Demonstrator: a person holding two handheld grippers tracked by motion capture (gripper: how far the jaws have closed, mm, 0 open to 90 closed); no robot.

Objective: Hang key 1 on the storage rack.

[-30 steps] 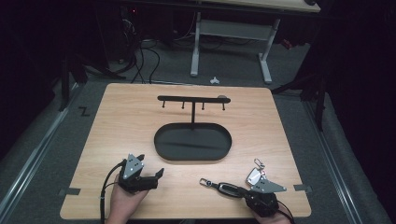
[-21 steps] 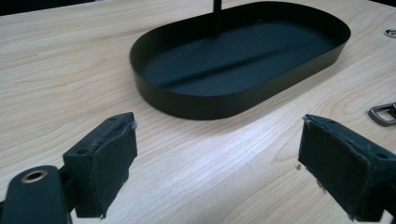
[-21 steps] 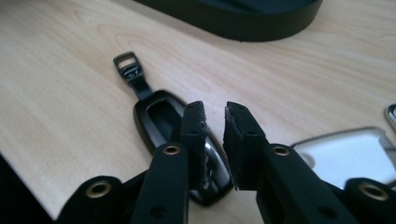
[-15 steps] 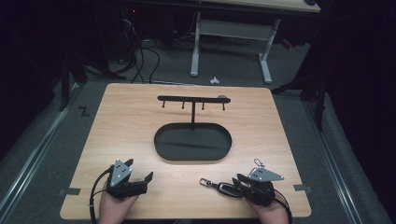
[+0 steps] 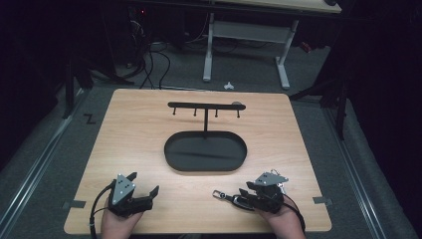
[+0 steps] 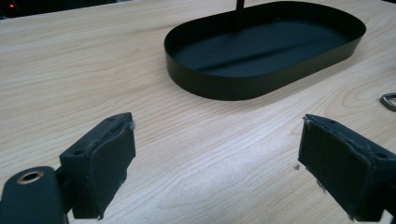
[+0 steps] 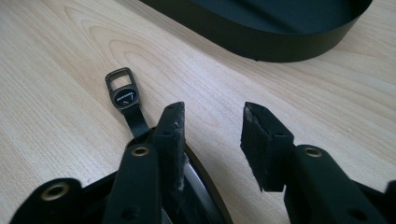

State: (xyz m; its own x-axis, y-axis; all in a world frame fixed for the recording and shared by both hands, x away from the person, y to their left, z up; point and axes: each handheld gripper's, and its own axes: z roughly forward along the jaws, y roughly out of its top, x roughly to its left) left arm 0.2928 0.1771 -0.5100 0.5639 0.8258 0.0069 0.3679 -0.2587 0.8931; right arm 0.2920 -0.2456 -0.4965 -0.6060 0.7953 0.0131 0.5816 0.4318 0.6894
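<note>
A black key fob (image 5: 233,198) with a short strap and a metal loop (image 7: 122,91) lies flat on the wooden table (image 5: 149,134) near the front edge. My right gripper (image 5: 246,194) sits just right of it, pointing left. Its jaws have just been opening and now stand apart with nothing between them. In the right gripper view (image 7: 215,114) the fob body (image 7: 198,186) lies beside and under the left jaw. My left gripper (image 5: 144,183) rests at the front left, open and holding nothing, having just opened slightly; the left gripper view (image 6: 215,140) shows bare wood between its pads.
A black oval tray (image 5: 171,149) sits mid-table, its rim close ahead in both gripper views (image 6: 210,88) (image 7: 261,44). From its far side rises a thin post bearing a hook bar (image 5: 205,105). Beyond the table are grey floor and a desk frame (image 5: 244,30).
The right gripper's jaws went from shut to apart beside the key fob, and that hand shifted slightly left. The left gripper slid left and nearer the front edge.
</note>
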